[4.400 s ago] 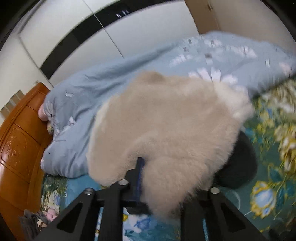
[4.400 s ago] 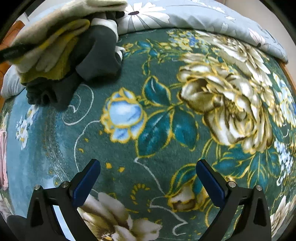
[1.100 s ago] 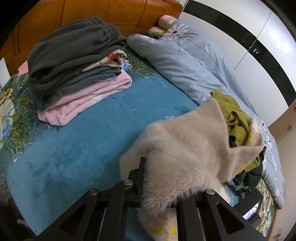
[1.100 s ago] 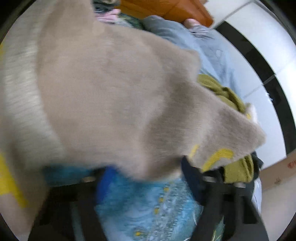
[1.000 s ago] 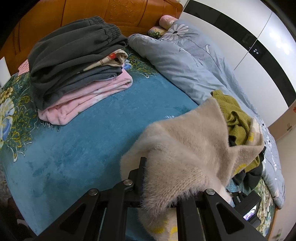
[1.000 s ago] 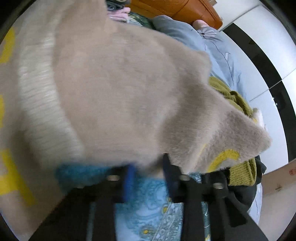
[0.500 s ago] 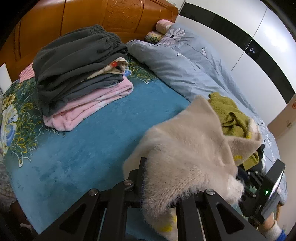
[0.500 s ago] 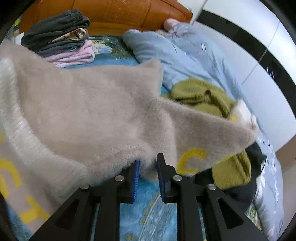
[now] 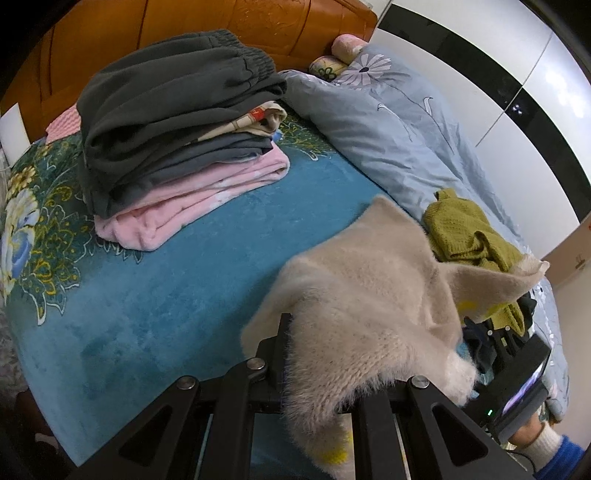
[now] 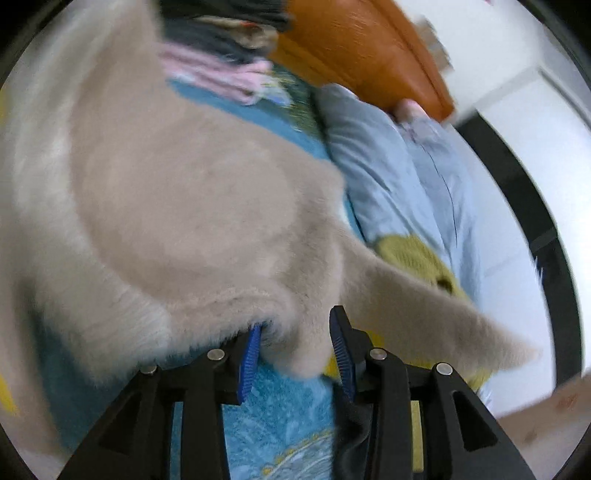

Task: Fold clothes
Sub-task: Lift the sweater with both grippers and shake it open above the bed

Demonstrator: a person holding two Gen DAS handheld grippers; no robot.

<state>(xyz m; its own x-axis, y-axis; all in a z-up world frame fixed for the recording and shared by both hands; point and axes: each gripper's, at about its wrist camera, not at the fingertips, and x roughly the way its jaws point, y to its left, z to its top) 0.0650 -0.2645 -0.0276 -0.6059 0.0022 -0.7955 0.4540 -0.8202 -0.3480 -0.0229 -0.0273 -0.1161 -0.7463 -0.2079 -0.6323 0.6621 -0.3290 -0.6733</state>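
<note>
Holding fuzzy beige sweater [image 9: 373, 295] off blanket [image 9: 155, 295] — left gripper [image 9: 321, 373] clamping hem btwn fingers; right gripper [image 10: 295, 347] fingers parted, fabric slack btwn them. Regrip right, pull taut before laying flat.

Bedroom in a home. Big bed w/ a carved orange-brown wood headboard [image 9: 207, 26] at the far end, teal floral blanket [image 9: 155, 280] spread over the mattress. Pale blue duvet [image 9: 399, 122] w/ daisy print bunched along one side, a pillow [image 9: 343, 44] poking out by the headboard. Stack of folded clothes [image 9: 173, 122] sits on the blanket near the headboard; loose pile of laundry [image 9: 469, 229] lies beside the duvet. Behind the bed, glossy white wardrobe doors [image 9: 491, 62] w/ a black band, sliding type by the look.
</note>
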